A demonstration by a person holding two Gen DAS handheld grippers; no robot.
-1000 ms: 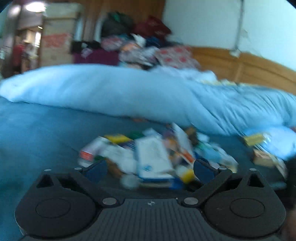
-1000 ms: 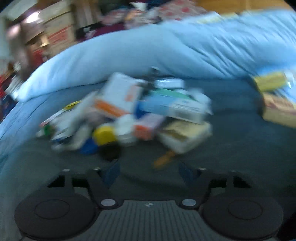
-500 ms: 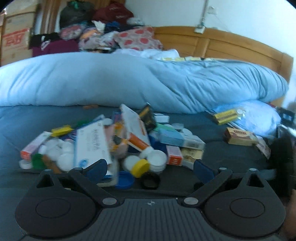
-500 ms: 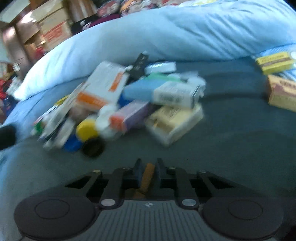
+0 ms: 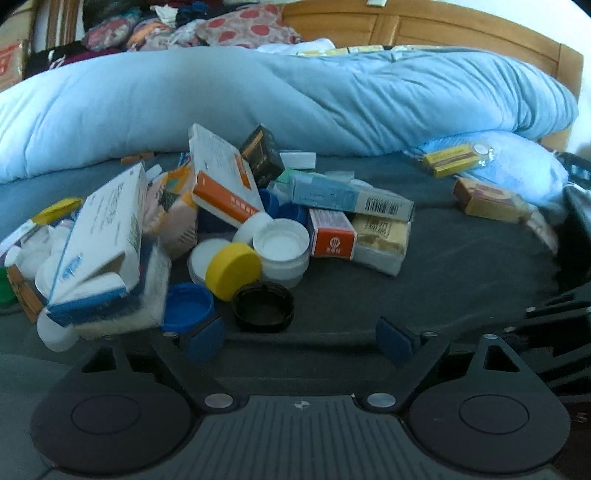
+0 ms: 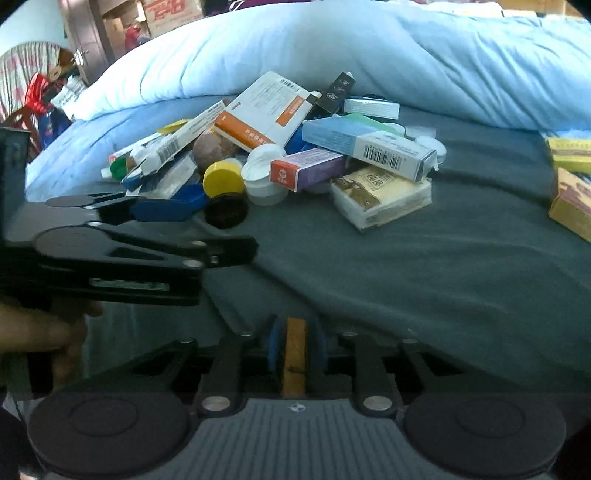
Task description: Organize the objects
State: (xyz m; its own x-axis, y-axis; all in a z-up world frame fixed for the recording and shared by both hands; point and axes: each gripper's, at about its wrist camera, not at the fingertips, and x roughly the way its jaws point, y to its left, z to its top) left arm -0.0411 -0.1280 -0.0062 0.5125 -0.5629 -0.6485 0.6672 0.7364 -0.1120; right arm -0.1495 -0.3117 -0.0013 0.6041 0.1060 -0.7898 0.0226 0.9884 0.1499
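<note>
A heap of boxes and lids lies on the dark blue bedsheet (image 5: 461,288): a white-and-orange box (image 5: 221,181), a light blue box (image 5: 351,195), a yellow lid (image 5: 232,269), a black lid (image 5: 263,305), a blue lid (image 5: 188,306). My left gripper (image 5: 301,338) is open and empty just before the black lid; it also shows in the right wrist view (image 6: 177,229). My right gripper (image 6: 295,349) is shut on a small orange-brown stick (image 6: 294,354), held above the sheet, in front of the heap (image 6: 280,147).
A rolled light blue duvet (image 5: 295,96) lies behind the heap. Yellow and brown packets (image 5: 484,199) lie at the right by a pale blue pillow (image 5: 517,162). A wooden headboard (image 5: 424,26) and piled clothes stand beyond.
My right gripper closed on the orange-brown stick and lifted it off the sheet. My left gripper moved closer to the heap, still open.
</note>
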